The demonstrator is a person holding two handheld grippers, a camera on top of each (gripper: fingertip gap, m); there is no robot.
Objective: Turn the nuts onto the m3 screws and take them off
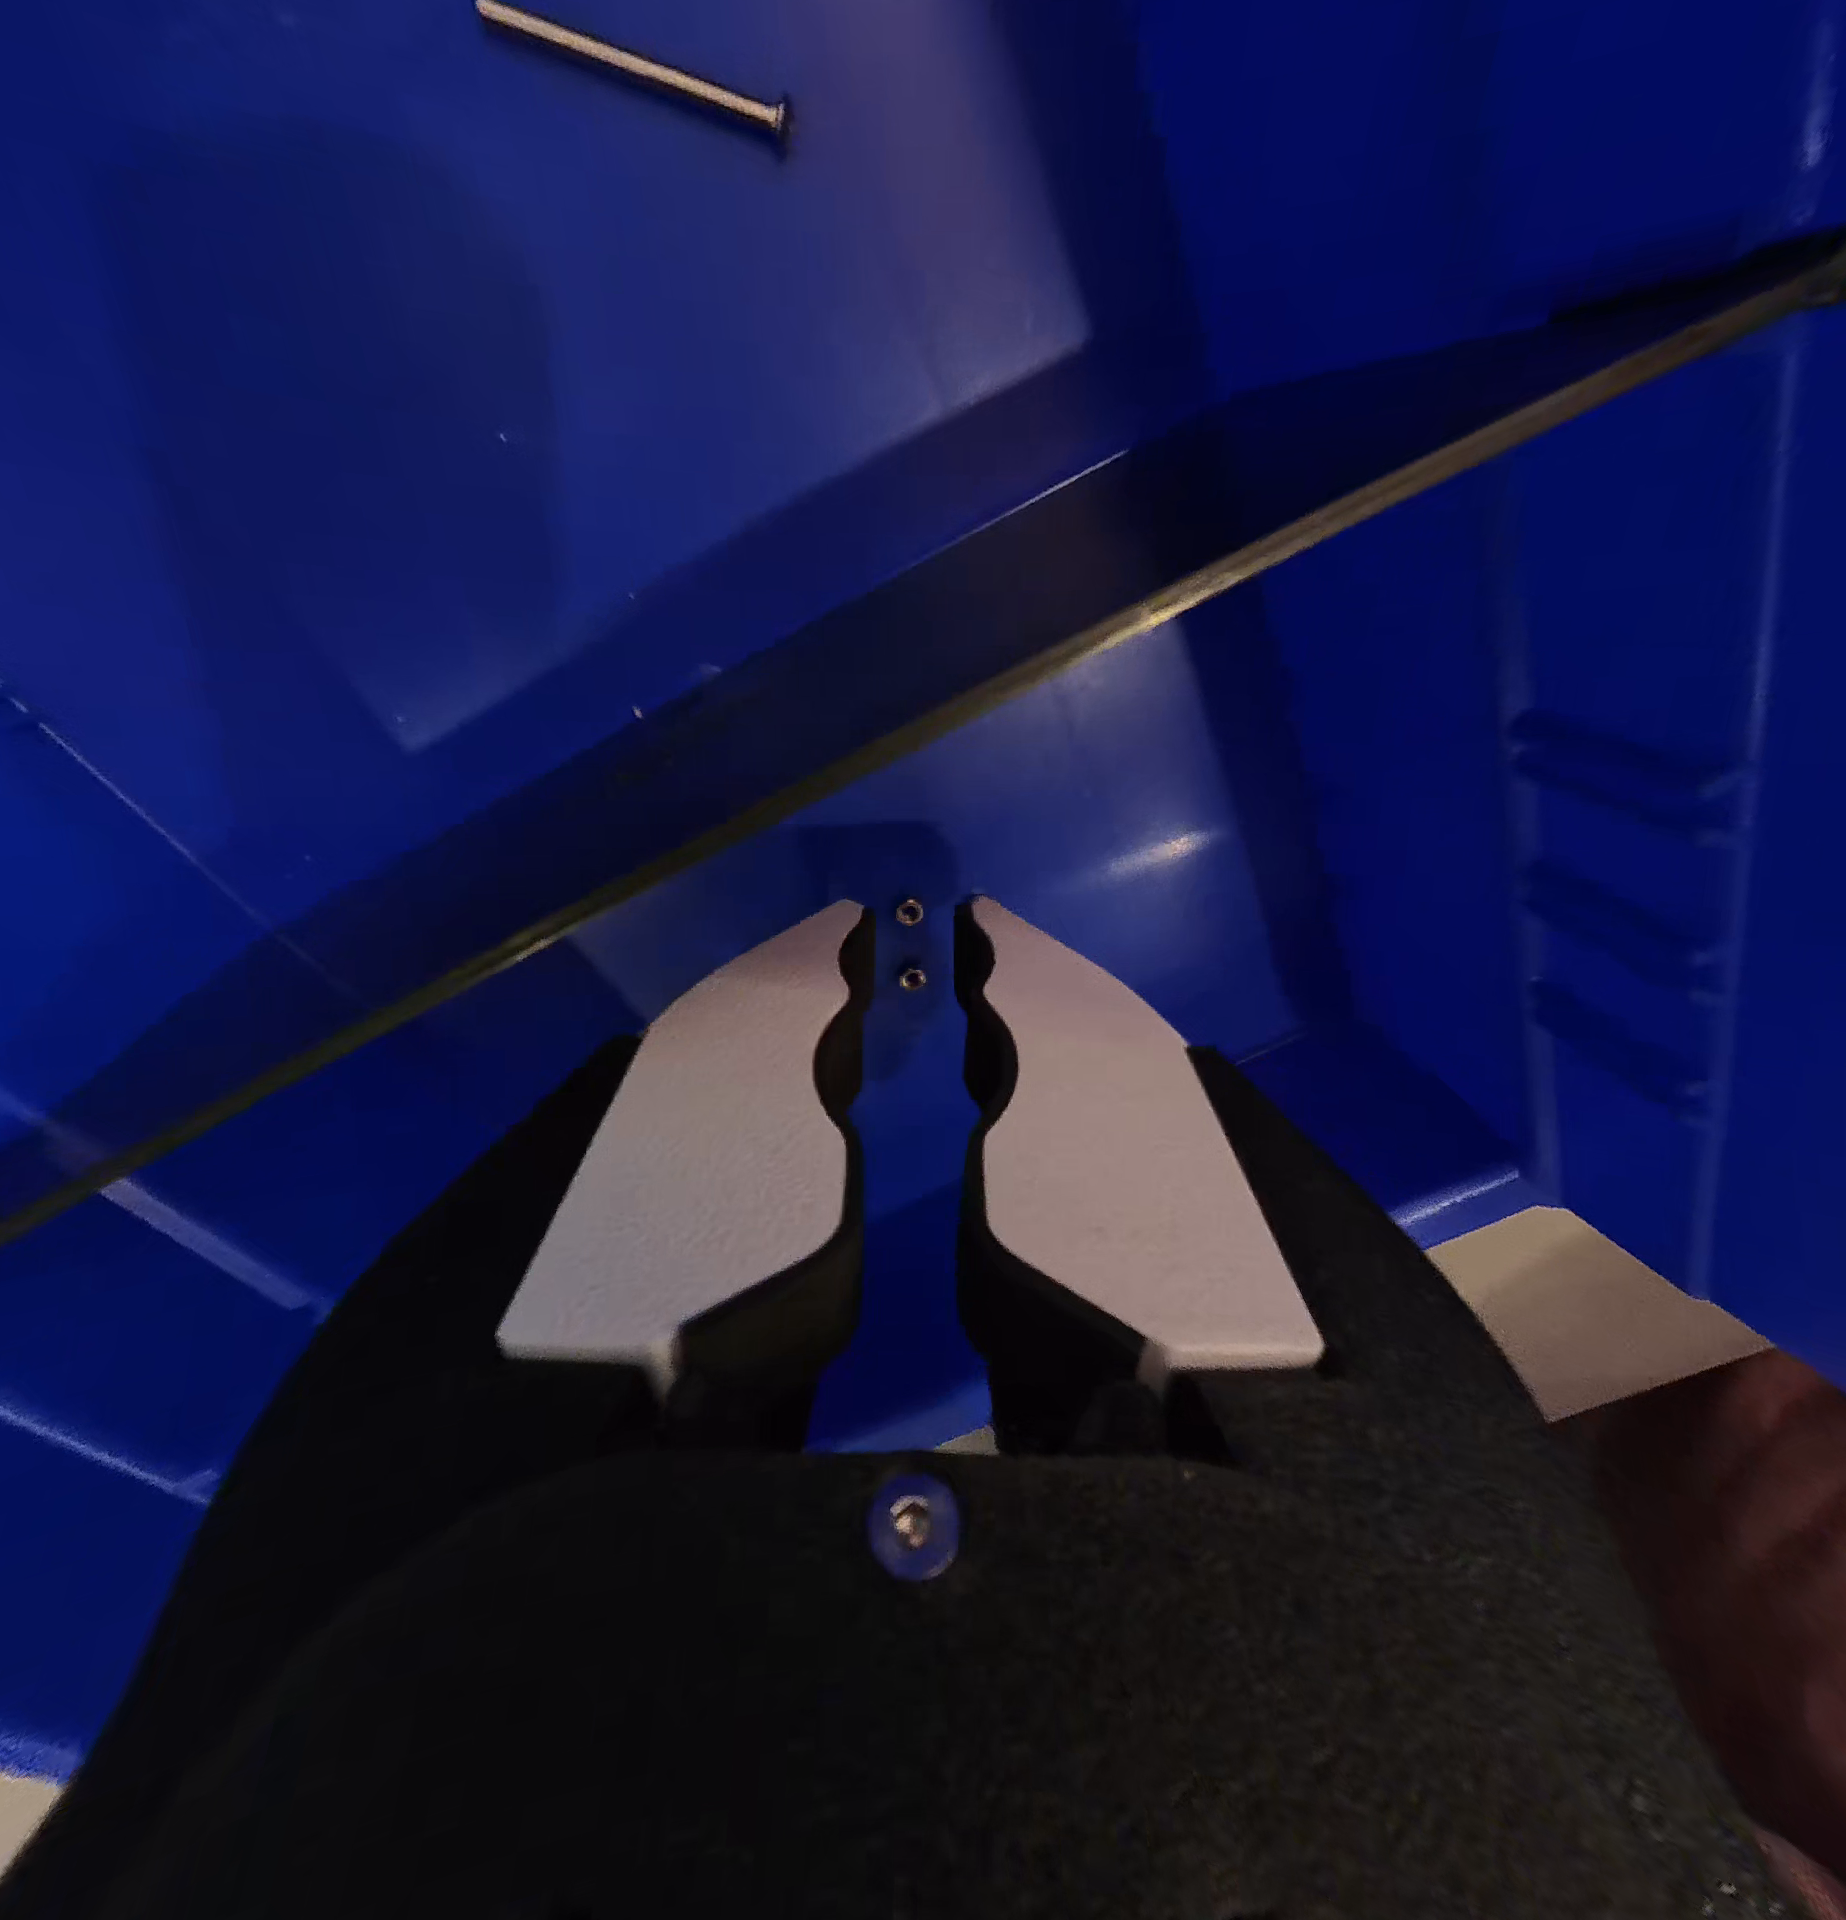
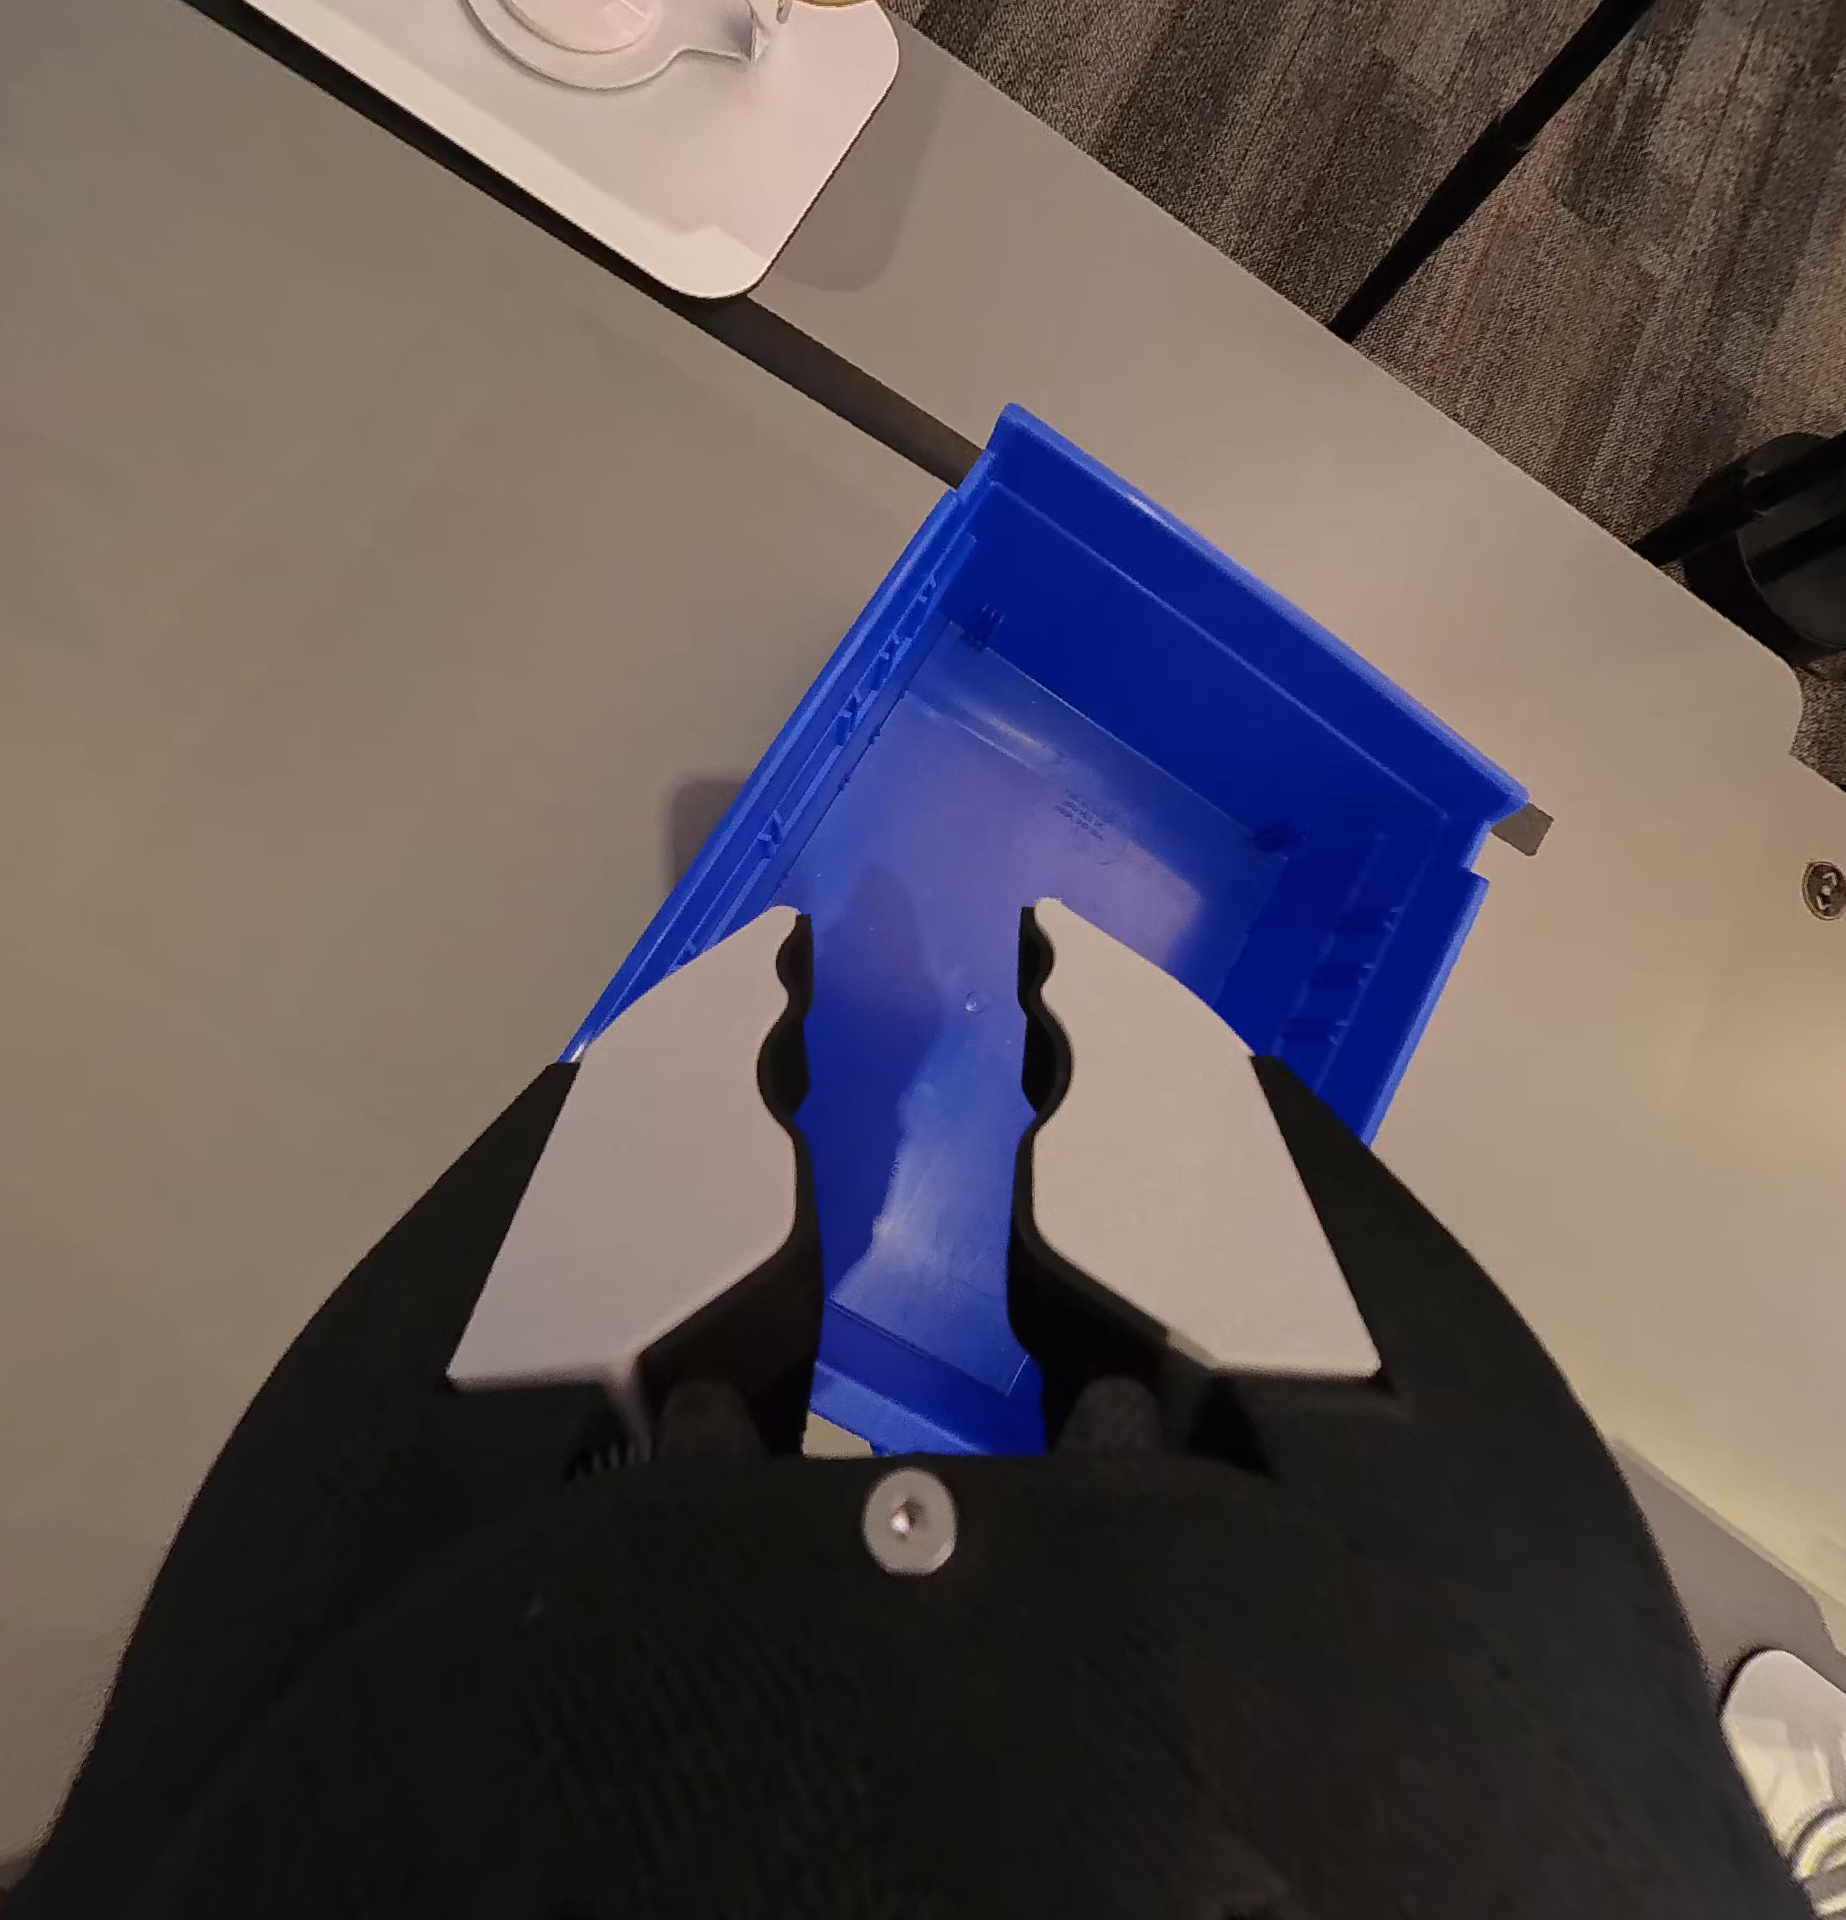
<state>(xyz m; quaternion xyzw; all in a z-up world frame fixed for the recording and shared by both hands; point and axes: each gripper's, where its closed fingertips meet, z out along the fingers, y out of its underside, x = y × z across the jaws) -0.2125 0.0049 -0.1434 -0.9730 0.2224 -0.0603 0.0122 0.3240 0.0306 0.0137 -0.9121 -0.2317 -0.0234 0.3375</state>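
Note:
In the left wrist view my left gripper [image 1: 914, 920] reaches down into a blue bin [image 1: 1625, 623]. Its jaws stand a narrow gap apart and hold nothing. Two tiny metal nuts [image 1: 906, 912] [image 1: 912, 978] lie on the bin floor in the gap between the fingertips. A long thin screw [image 1: 638, 73] lies on the floor of the far compartment, behind a clear divider [image 1: 1106, 634] that crosses the bin diagonally. In the right wrist view my right gripper [image 2: 917, 914] is open and empty, held above another blue bin [image 2: 1262, 613] with nothing loose visible inside.
The right-view bin stands on a grey table [image 2: 275, 623]. A white tray [image 2: 753, 208] holding a clear object sits at the table's far edge. Carpeted floor [image 2: 1418, 156] lies beyond. A hand [image 1: 1781, 1558] shows at the left view's lower right.

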